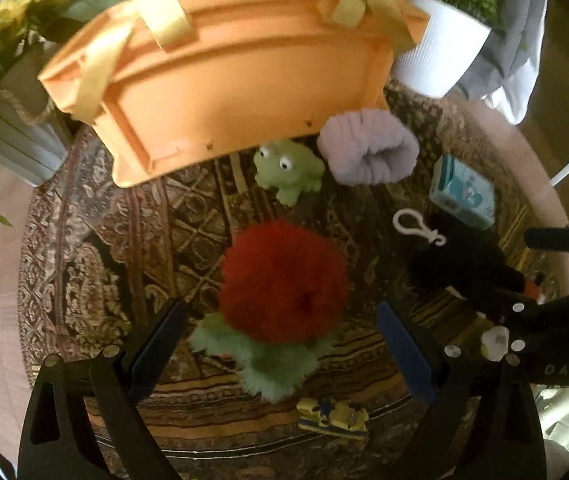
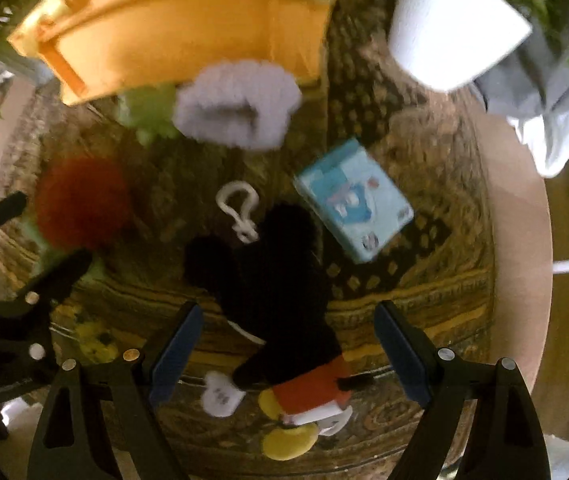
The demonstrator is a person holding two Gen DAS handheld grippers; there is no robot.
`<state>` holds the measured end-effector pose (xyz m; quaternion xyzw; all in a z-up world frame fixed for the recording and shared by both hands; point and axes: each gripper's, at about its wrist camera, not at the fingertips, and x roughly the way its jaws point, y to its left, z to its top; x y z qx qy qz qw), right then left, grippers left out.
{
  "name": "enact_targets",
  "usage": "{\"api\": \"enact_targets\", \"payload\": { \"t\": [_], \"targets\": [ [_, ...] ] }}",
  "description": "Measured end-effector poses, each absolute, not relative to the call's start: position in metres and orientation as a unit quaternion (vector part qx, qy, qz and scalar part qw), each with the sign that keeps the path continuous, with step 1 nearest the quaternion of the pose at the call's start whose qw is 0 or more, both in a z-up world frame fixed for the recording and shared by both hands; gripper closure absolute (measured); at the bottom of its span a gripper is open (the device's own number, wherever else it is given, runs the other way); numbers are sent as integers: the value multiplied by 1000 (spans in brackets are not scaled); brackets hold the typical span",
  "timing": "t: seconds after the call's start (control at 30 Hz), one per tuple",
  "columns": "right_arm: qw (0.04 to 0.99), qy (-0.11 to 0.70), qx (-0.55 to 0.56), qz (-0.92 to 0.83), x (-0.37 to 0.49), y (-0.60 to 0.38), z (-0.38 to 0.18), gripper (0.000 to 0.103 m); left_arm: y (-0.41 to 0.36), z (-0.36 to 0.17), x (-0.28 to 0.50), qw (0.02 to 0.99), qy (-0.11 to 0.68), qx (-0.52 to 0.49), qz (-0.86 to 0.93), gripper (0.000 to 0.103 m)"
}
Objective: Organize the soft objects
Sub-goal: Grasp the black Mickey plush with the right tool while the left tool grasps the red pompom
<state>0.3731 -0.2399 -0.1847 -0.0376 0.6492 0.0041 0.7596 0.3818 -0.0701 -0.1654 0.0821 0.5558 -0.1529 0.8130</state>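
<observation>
- The orange plastic crate with yellow fabric straps filled the upper middle of the left wrist view; its inside was hidden, so nothing showed as packed.
- The red fluffy pompom on green plush leaves lay mid-frame on the patterned cloth of the bench, before the left hand-held gripper, spread wide and empty.
- The black mouse plush with red shorts lay between the spread fingers of the right hand-held gripper, ungrasped.
- The lilac rolled fleece and the small green frog toy sat below the crate, seemingly unsorted.

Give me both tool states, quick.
Left tool: open, empty, over the red pompom.
Right tool: open, empty, over the black mouse plush.
</observation>
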Motion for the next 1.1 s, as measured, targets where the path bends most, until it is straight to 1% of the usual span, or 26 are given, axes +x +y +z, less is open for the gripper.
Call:
{"api": "enact_targets", "payload": {
  "t": [0.13,0.23,0.33,0.43,0.5,0.53,0.6,0.67,0.73,0.8,0.9,1.0,1.1],
  "targets": [
    [745,667,-20,4,374,-247,-201,15,-79,-179,385,807,563,102,-143,6],
    [744,667,-22,13,375,-243,-204,15,-80,-187,389,801,572,96,-147,6],
    [746,665,-28,19,376,-237,-208,15,-77,-194,393,801,575,92,-138,11],
    [749,661,-32,21,378,-234,-211,15,-74,-199,398,798,581,82,-137,19],
    [749,662,-29,22,378,-232,-212,16,-72,-202,401,795,585,76,-139,27],
    [749,662,-26,23,379,-233,-217,17,-72,-204,402,793,588,74,-140,30],
    [751,660,-17,28,379,-236,-220,22,-72,-206,402,791,590,70,-143,38],
    [750,660,-6,37,378,-237,-223,32,-73,-206,402,791,589,70,-148,42],
    [751,659,1,44,378,-237,-225,38,-75,-206,401,790,589,70,-153,48],
    [753,656,-1,44,376,-236,-224,40,-81,-208,403,789,590,65,-156,57],
    [758,650,-2,46,372,-235,-221,42,-83,-208,403,791,588,59,-159,65],
    [761,647,8,48,370,-233,-218,43,-84,-206,400,791,585,56,-169,70],
    [769,637,13,49,365,-232,-210,44,-80,-201,394,794,579,53,-179,71]
  ]
}}
